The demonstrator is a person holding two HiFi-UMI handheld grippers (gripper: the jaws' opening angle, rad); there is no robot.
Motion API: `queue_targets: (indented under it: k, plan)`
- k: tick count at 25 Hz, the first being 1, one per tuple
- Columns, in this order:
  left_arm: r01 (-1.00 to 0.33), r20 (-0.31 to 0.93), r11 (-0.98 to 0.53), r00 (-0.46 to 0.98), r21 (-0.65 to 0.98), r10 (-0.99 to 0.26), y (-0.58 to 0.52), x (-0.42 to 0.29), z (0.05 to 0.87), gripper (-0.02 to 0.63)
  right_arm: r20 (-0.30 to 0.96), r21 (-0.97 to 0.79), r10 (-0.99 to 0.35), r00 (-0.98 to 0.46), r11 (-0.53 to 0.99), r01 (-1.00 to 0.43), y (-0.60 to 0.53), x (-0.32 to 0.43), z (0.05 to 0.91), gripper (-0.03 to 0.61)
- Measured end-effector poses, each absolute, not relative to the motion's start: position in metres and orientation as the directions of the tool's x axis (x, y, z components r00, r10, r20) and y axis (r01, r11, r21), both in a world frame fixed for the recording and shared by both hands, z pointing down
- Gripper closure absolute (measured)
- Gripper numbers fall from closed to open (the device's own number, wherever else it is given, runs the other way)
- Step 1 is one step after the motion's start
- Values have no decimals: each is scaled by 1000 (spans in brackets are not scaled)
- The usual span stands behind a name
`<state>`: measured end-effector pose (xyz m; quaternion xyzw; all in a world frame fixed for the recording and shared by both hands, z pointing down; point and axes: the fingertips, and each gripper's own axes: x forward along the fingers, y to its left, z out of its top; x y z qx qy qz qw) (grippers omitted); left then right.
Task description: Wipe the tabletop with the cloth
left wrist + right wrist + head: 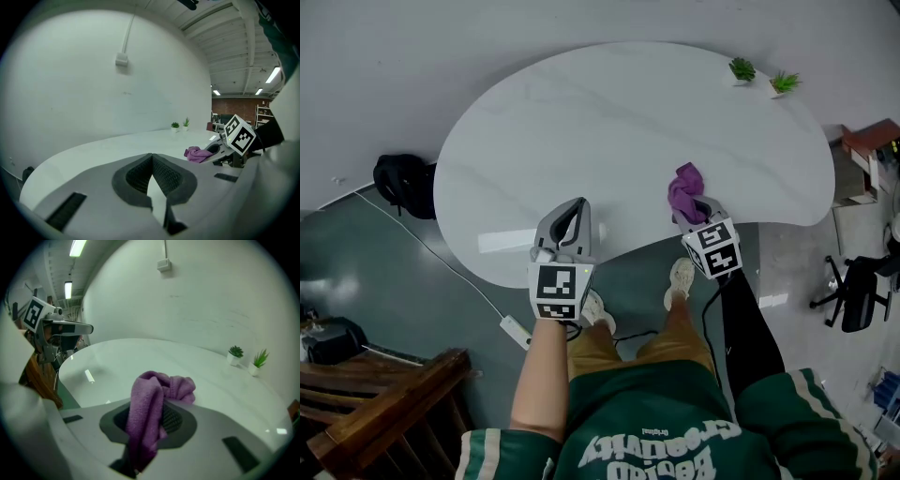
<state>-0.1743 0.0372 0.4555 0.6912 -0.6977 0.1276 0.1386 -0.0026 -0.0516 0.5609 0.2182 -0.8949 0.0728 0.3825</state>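
Over the near desk edge, head view: the right claw (687,210) is clamped on the purple cloth (684,190), right at the front rim of the white desk (609,112). The cloth's a bunched wad poking out past the claw tips, away from the person, so its long axis pretty much follows the claw's own line.
Other side, head view: the left claw (577,202) hangs over the same rim, well apart to the left of the cloth. So the right one's the nearer arm by a mile.
Far edge, head view: two little potted plants (742,68), well away from the cloth.
Left gripper view: jaws closed tip to tip with nothing between them, just bare desk showing below. The cloth (198,153) is off to the right, on the other claw.
Right gripper view: jaws pinched shut on the cloth (149,413). One fold drapes down over them toward the camera, and the fat end bulges forward past the tips, pointing out over the desk.
Contact: honestly can't tell if the wad touches the desk or sits just above it.
My guess: nearly all the desk lies ahead and to the left of the wad, so it needs pressing down and sweeping outward.
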Motion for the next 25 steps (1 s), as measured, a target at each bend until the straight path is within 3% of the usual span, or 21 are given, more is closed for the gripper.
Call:
queue_targets:
  k: [16,25]
  plan:
    - [-992,407,124,-119,-15,-906,184,-321,462,614,721,2,-206,-662,955,-295,86,-183,566,486]
    - [-958,421,284,-274,-40,-865,277,-390,452,614,711,-77,-68,-700,982,-173,178,-284,568,486]
